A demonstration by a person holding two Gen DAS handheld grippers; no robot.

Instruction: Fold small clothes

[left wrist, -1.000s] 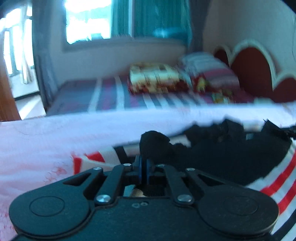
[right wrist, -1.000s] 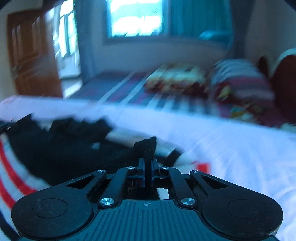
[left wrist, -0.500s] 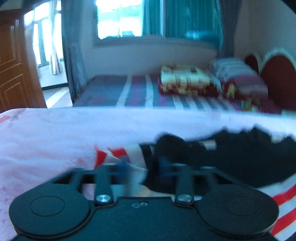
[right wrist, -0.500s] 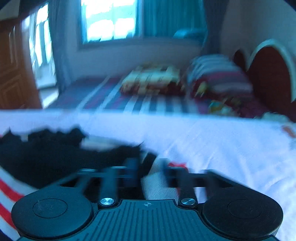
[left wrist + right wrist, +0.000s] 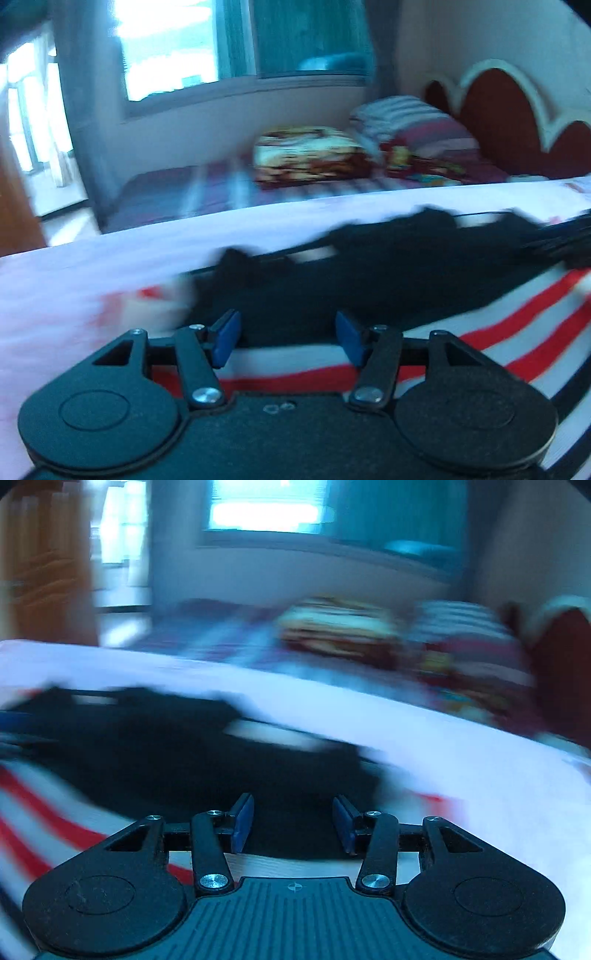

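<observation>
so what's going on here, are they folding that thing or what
A person is working with two hand-held tongs over a small black garment with red and white stripes, lying on a white bedsheet. Both the left tongs and the right tongs are open, with the dark fabric between and beyond the fingers but not pinched. The garment lies loose on the sheet, its black part over the striped part. The pictures are blurred by motion.

Garment (image 5: 369, 291): black upper part, white with red stripes below. Bedsheet (image 5: 110, 266): pale pink-white, faint red print. Gripper pads (image 5: 226, 338): blue; gripper bodies black. Far bed cover (image 5: 177, 192): purple, white stripes. Headboard (image 5: 502, 110): dark red, white trim. Curtains (image 5: 310, 33): teal.
</observation>
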